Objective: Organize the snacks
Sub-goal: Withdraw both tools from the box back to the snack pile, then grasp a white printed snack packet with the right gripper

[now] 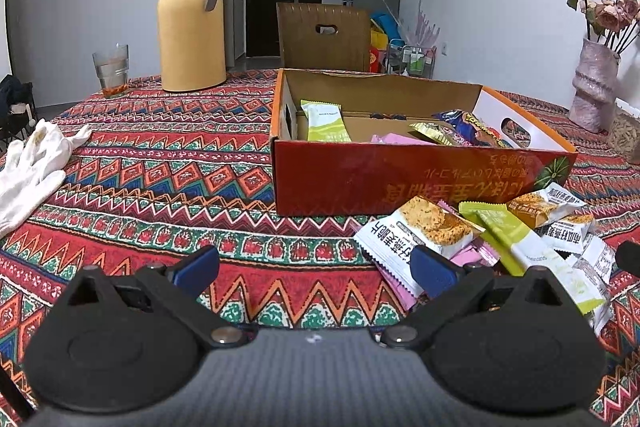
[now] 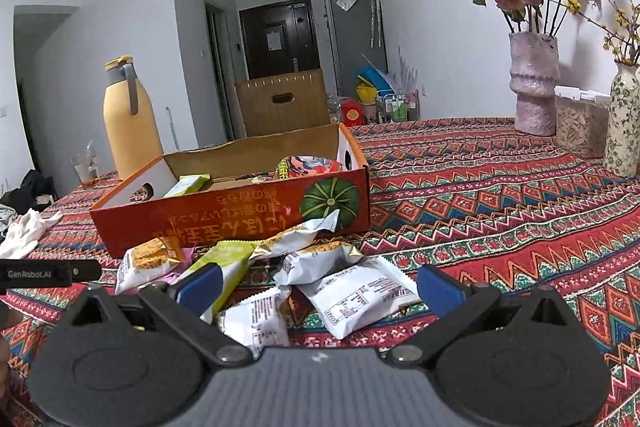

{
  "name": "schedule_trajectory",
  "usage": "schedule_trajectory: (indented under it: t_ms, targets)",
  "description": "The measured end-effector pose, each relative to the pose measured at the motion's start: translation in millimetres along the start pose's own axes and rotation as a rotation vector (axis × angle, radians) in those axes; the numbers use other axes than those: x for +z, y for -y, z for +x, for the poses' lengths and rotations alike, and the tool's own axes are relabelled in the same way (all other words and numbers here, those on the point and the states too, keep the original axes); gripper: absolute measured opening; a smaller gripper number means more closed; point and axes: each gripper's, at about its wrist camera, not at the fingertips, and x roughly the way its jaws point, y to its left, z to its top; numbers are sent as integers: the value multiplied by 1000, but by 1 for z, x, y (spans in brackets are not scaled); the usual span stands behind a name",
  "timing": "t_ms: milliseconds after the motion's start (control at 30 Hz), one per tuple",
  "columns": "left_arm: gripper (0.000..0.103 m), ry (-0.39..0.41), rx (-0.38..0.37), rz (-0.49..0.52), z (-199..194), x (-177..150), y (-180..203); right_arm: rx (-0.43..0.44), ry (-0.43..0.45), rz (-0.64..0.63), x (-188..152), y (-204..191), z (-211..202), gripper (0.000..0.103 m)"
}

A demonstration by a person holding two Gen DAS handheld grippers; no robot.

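An open orange cardboard box stands on the patterned tablecloth; it also shows in the right wrist view. Inside lie a green packet, a pink packet and a dark snack bag. A pile of loose snack packets lies in front of the box, white, green and pink ones, also seen in the right wrist view. My left gripper is open and empty, low over the cloth left of the pile. My right gripper is open, with the white packets between its fingers.
A yellow thermos and a glass stand at the back left. White gloves lie at the left. A pink vase with dried roses, a jar and a floral vase stand at the right.
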Motion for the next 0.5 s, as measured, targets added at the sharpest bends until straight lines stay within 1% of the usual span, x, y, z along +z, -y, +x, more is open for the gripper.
schedule_trajectory:
  t_ms: [133, 333, 500]
  targets:
    - [103, 6, -6, -6, -1, -1, -1, 20, 0, -2, 0, -3, 3, 103]
    - [103, 3, -21, -27, 0, -2, -5, 6, -9, -10, -1, -8, 5, 103]
    - [103, 3, -24, -23, 0, -2, -4, -2, -3, -13, -1, -6, 1, 103]
